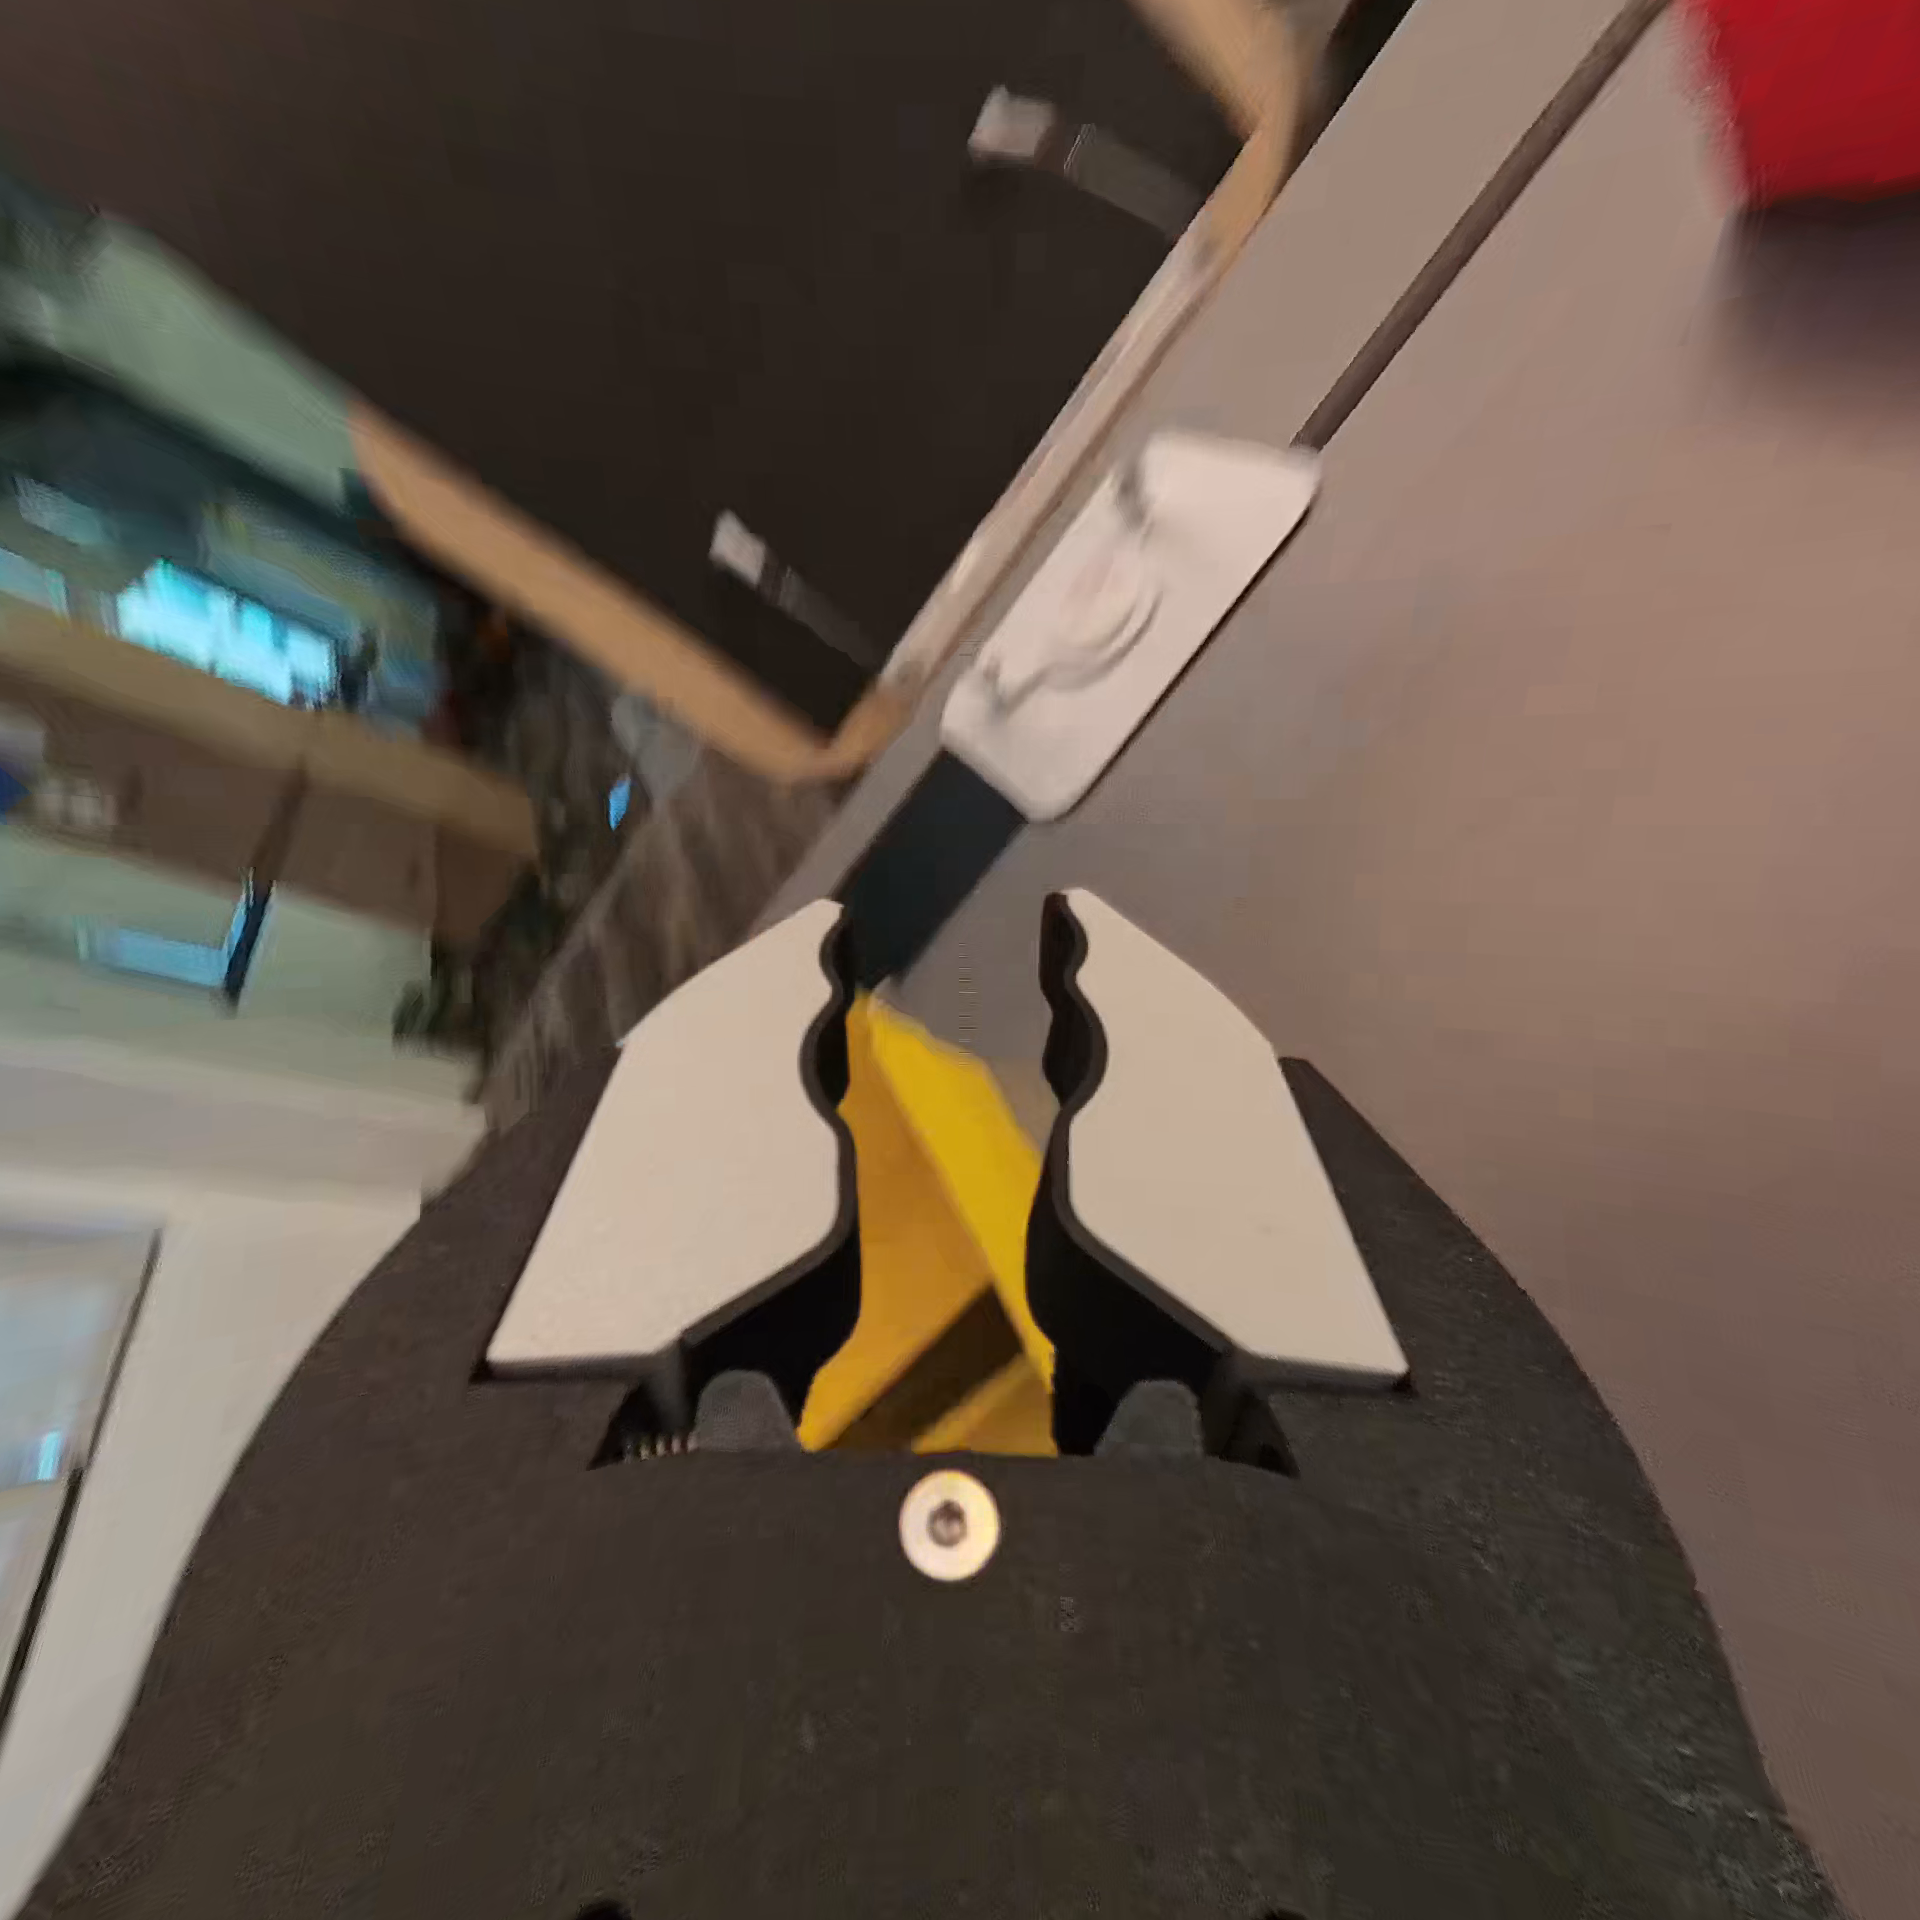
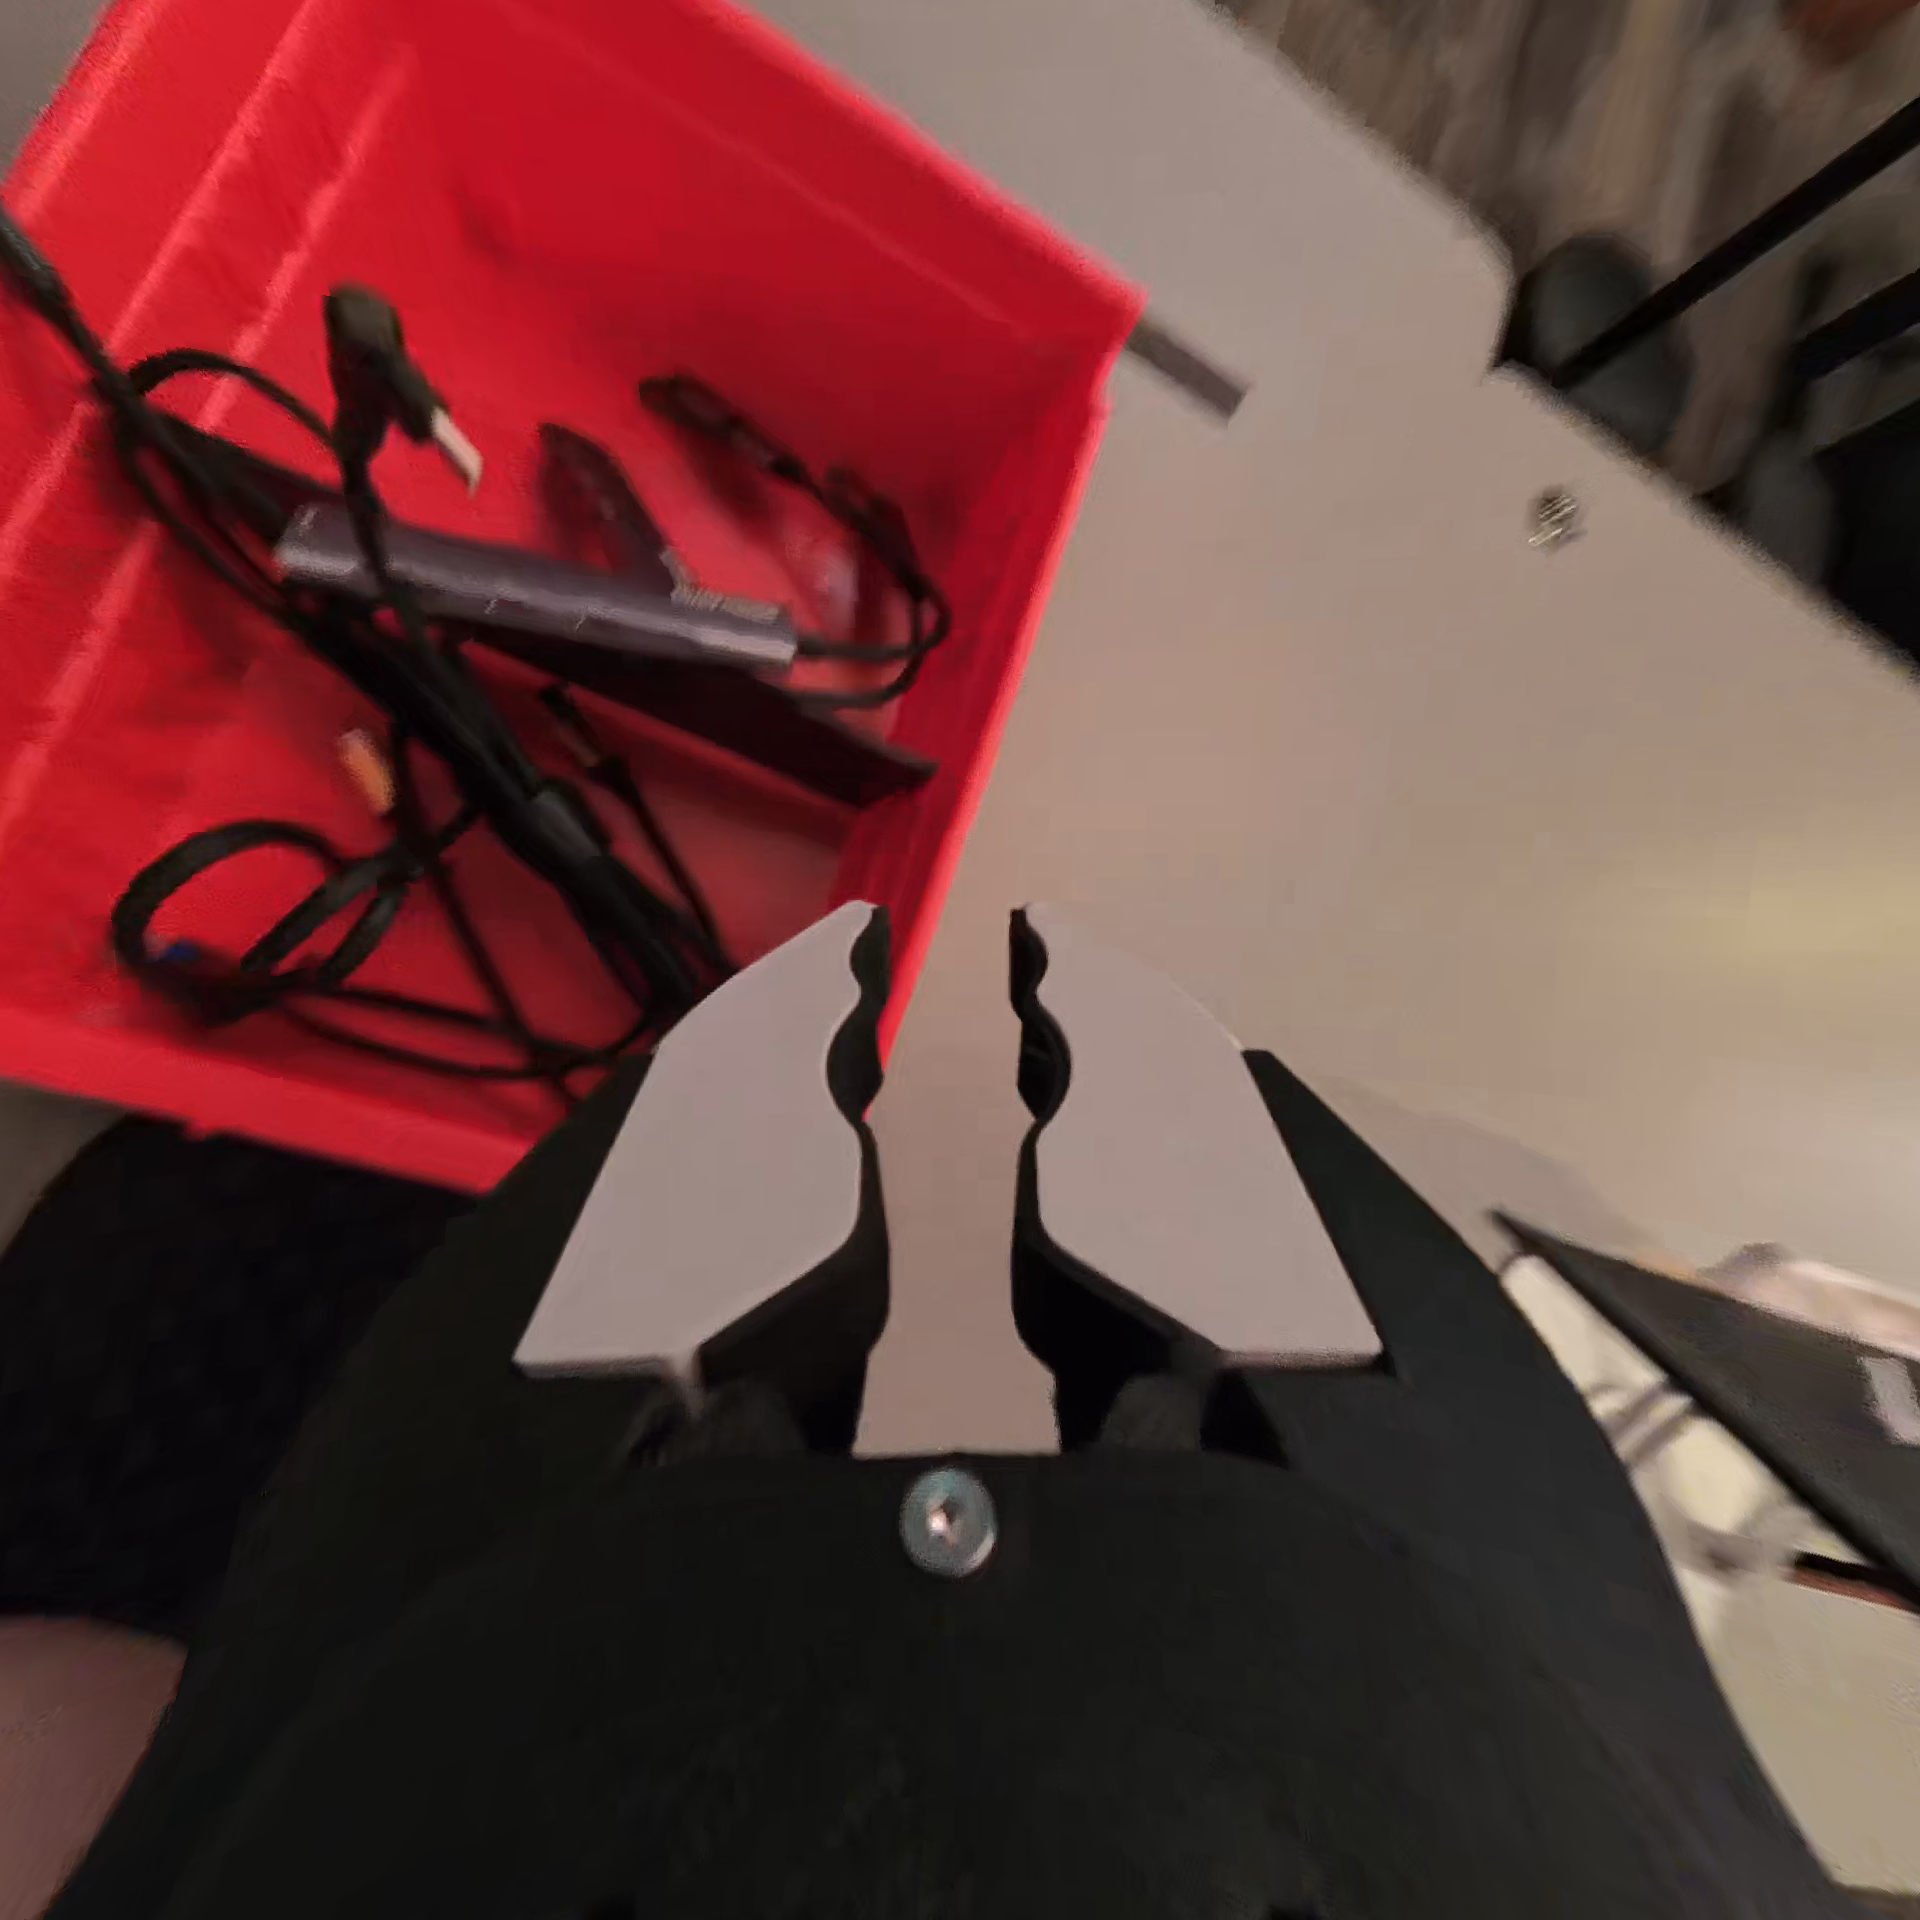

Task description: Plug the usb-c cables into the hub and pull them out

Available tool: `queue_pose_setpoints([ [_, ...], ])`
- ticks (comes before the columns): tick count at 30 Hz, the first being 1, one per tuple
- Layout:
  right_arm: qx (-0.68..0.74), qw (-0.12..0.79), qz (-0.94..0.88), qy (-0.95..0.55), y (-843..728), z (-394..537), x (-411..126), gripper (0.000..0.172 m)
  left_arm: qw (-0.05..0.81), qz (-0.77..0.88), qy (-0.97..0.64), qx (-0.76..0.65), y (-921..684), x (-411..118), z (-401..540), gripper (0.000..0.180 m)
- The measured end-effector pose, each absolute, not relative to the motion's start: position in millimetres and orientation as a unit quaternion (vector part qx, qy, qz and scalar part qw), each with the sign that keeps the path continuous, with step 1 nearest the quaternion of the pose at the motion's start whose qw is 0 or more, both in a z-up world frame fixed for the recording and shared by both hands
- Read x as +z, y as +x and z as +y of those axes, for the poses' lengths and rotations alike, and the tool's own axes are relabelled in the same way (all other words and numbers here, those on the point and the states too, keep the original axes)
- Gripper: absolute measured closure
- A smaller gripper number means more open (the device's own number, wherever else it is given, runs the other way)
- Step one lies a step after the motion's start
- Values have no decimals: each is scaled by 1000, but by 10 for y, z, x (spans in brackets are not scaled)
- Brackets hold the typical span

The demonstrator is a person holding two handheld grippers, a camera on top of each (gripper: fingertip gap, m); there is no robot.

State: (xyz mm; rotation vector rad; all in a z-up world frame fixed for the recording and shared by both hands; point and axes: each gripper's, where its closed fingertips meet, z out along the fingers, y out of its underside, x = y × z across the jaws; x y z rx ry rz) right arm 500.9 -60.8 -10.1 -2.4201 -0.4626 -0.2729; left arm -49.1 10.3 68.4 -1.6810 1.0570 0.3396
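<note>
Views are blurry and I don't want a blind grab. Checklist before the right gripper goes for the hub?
1. Right gripper empty: ok. The jaws stand apart with only the table showing between them.
2. Right gripper over the hub: not ok. It sits outside the red bin wall.
3. Hub free of clutter: not ok. Black cables cross over it.
4. Any cable plugged into the hub: cannot tell, because of blur.
5. Left gripper grasp: cannot tell. A yellow piece sits between the fingers, but it is unclear whether they press on it.
6. Sharp views: not ok, both are smeared.
</note>
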Motion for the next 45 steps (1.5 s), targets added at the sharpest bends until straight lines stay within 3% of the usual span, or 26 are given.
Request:
queue_pose_setpoints([
  [5, -4, 282, -121, -952, 5003, -753, -374, 138, 441, 261, -838, 187, -1698, 461, -71, 146],
  [9, 24, 217, -72, -973, 5050, -705, -644, 127, 386, 138, -886, 218, -2481, 355, -392, 125],
  [12, 27, 128, -55, -990, 5074, -777, -954, 131, 406, 75, -887, 207, -2867, 372, -521, 131],
  [16, 79, 50, -43, -995, 4957, -886, -1213, 163, 406, -20, -901, 153, -3220, 176, -428, 129],
  [22, 73, 33, -29, -996, 4950, -894, -1261, 164, 311, -113, -936, 122, -3738, -596, -245, 117],
  [26, 46, 8, -35, -998, 4944, -919, -1297, 164, 322, -155, -931, 74, -3800, -790, -122, 126],
  [29, 51, 5, -33, -998, 4914, -942, -1298, 164, 287, -156, -944, 45, -3735, -1001, -90, 131],
  [38, 78, -9, -61, -995, 4771, -1049, -1294, 160, 275, -79, -958, -26, -3338, -1009, -49, 174],
  [45, 92, -26, -57, -994, 4639, -1101, -1270, 155, 215, 90, -972, -16, -2807, -1072, -146, 173],
])
